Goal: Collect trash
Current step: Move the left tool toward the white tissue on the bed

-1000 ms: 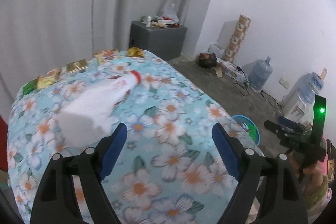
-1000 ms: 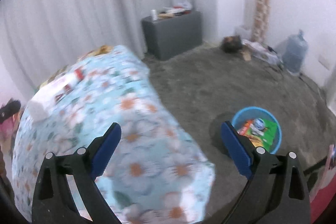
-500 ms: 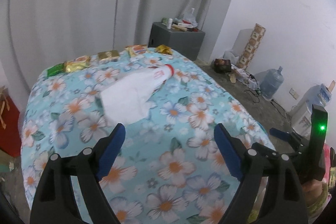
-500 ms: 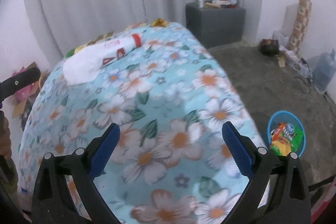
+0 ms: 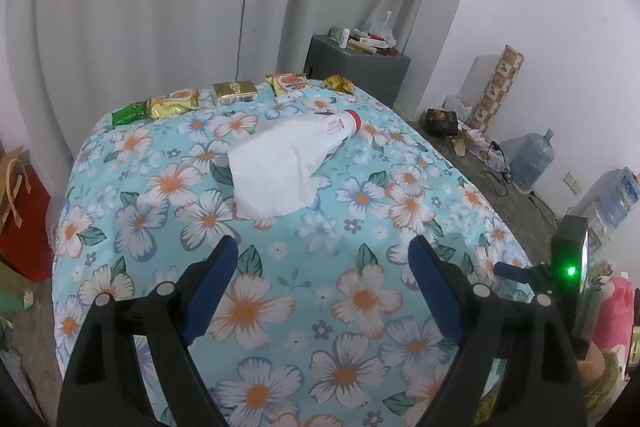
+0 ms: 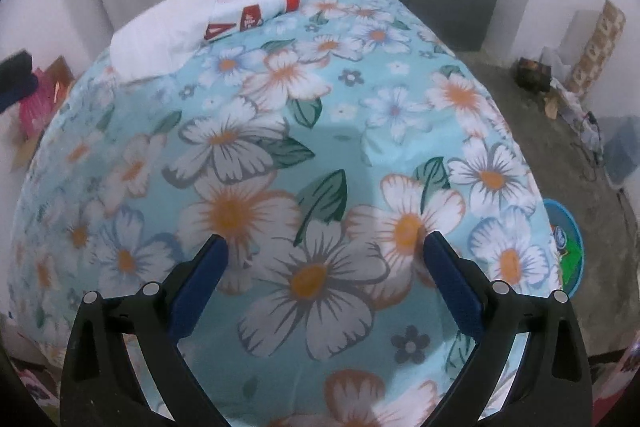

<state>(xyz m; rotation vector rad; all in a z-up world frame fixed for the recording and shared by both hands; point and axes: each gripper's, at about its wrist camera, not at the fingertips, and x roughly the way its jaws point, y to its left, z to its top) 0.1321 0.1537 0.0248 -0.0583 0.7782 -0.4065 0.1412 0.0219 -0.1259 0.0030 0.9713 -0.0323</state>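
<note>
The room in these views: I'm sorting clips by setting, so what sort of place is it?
Probably a lived-in room in a home: grey floor-length curtains, a floral blue tablecloth strewn with wrappers, and large clear water jugs on the floor.

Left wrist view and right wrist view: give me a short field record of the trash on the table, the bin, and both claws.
surface: floral tablecloth
largest trash: crushed white plastic bottle with red cap, lying on its side
far edge: row of snack wrappers
bin: blue bucket on the floor, wrappers inside
left claw: open, empty, above the cloth
right claw: open, empty, above the cloth
</note>
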